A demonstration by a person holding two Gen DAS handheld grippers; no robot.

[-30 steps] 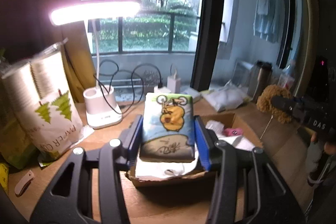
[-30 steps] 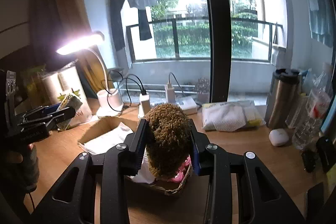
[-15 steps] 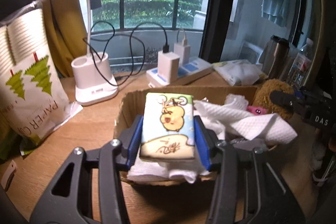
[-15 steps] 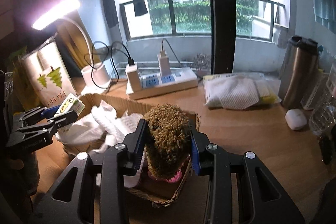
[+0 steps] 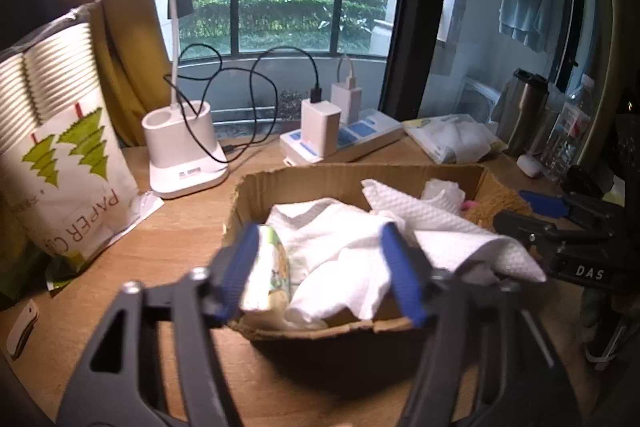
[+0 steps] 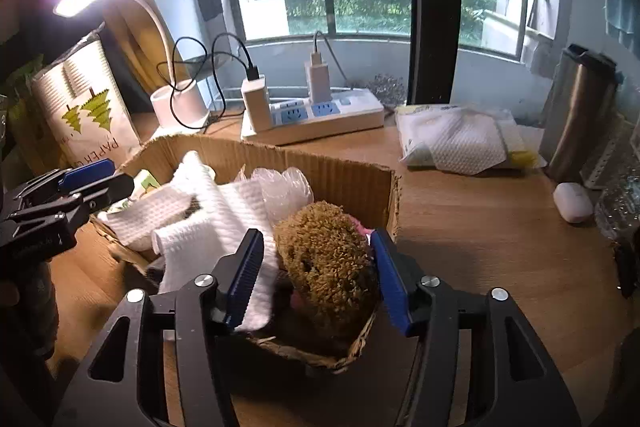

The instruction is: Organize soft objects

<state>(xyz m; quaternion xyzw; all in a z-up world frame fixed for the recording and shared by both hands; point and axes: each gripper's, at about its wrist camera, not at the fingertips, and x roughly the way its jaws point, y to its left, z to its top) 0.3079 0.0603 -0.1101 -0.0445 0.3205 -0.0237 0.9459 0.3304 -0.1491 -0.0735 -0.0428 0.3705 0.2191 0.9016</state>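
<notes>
Several white cloths (image 6: 224,211) beside sponge (image 6: 328,267)

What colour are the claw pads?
Blue pads on black arms; clearest in the right wrist view.

"PAPER C…" printed sideways on paper-cup bag (image 5: 76,211), rest cut off; "DAS" on right gripper (image 5: 560,223) body.

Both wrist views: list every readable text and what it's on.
"PAPER CU": cut off, on the paper cup bag with the green tree print.
"DAS": on the right gripper, seen from the left wrist.
Lamp base label: too small.
Tissue pack print: blurred.
Left gripper lettering: unreadable.
</notes>
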